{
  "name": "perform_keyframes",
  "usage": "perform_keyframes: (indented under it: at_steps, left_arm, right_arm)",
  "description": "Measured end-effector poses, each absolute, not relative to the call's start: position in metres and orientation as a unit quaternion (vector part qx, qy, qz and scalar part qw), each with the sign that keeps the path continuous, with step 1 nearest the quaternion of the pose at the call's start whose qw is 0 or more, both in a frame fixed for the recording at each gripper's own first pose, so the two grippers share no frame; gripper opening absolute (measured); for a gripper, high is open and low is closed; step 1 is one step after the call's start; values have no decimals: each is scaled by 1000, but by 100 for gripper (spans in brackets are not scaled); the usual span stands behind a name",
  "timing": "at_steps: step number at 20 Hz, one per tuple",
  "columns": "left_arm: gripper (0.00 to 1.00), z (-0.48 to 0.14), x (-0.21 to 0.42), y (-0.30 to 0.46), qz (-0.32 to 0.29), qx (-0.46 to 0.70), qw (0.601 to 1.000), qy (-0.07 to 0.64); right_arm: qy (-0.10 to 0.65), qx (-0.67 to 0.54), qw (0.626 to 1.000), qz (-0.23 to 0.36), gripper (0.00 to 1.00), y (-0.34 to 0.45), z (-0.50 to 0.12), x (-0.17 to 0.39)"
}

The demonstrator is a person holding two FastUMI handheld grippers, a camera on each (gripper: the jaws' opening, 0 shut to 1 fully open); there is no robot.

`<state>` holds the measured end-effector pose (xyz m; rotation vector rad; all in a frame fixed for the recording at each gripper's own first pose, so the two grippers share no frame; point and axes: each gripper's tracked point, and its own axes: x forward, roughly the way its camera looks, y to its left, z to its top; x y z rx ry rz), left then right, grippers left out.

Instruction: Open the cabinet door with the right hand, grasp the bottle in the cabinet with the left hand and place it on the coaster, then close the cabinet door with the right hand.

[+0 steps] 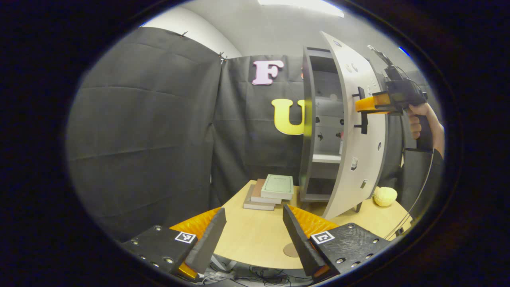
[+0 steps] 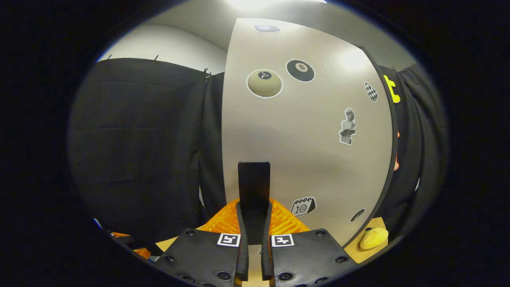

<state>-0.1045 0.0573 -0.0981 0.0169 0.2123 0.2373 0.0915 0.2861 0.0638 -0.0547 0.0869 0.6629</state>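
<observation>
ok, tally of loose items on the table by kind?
books: 3, stacked
coaster: 1
yellow lumpy object: 1
cabinet: 1, door open
Total: 6

This is a staged recording booth, a lab-like set rather than a lived-in home. Black cloth (image 1: 151,131) hangs as walls on all sides, pinned along its top edge, and a plain pale wall (image 1: 191,28) rises above it under a bright ceiling light (image 1: 303,6). A single light wooden counter (image 1: 255,235) stands in front of the cloth, with loose cables trailing under its near edge. On it sits a small grey cabinet (image 1: 308,131) whose door (image 2: 303,135) is covered in novelty stickers, a short stack of books (image 1: 271,191), a round coaster (image 1: 291,250) and a yellow lumpy object (image 1: 385,196), laid out like props.
</observation>
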Motion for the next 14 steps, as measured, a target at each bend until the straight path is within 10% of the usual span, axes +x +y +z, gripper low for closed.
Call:
perform_keyframes:
  at_steps: [14]
  left_arm:
    - [92,-88,-45,-20,14,-9,995,100]
  right_arm:
    - [34,15,952,305,14,220,63,72]
